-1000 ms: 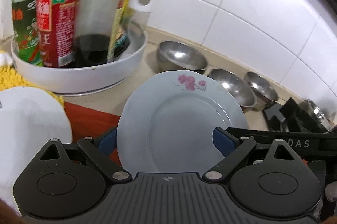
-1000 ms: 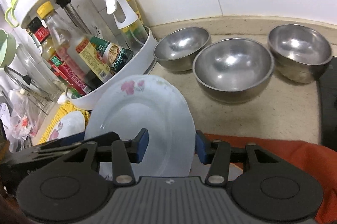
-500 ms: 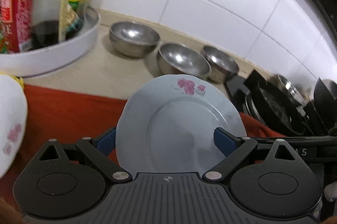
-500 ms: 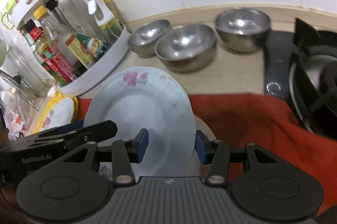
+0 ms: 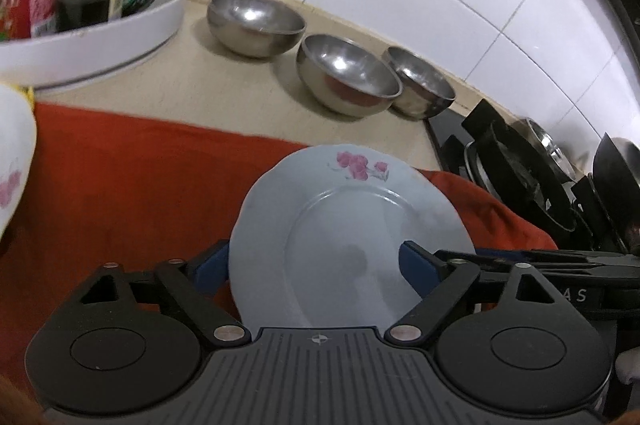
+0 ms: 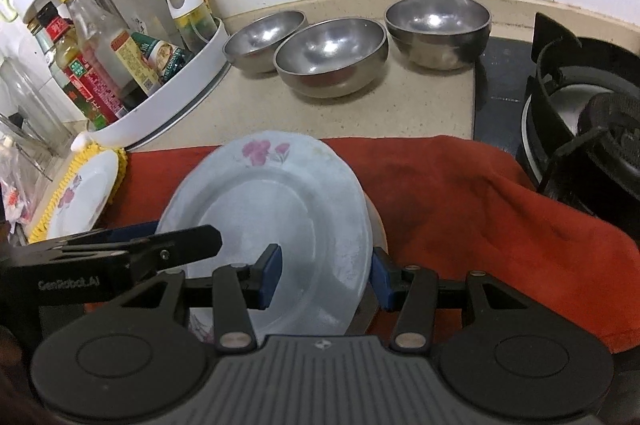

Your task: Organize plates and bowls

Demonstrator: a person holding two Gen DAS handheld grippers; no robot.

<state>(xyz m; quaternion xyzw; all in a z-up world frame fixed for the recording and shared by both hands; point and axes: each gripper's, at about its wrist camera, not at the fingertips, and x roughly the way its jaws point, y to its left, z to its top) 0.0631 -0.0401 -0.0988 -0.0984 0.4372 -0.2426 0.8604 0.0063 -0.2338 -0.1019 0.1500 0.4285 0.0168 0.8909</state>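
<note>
left gripper (image 5: 316, 265) closing around plate (image 5: 344, 233) | three steel bowls (image 5: 348, 77) behind

Black ribbed gripper (image 6: 324, 275), blue jaws (silver screws)

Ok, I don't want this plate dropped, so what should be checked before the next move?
1. Right gripper clamped on the flowered plate: ok.
2. Left gripper pressing on the plate: cannot tell; its jaws have just been closing with the plate between them.
3. Red cloth spread beneath the plate: ok.
4. Steel bowls standing apart from the plate: ok.
5. Whether anything hangs under the plate: cannot tell.
</note>
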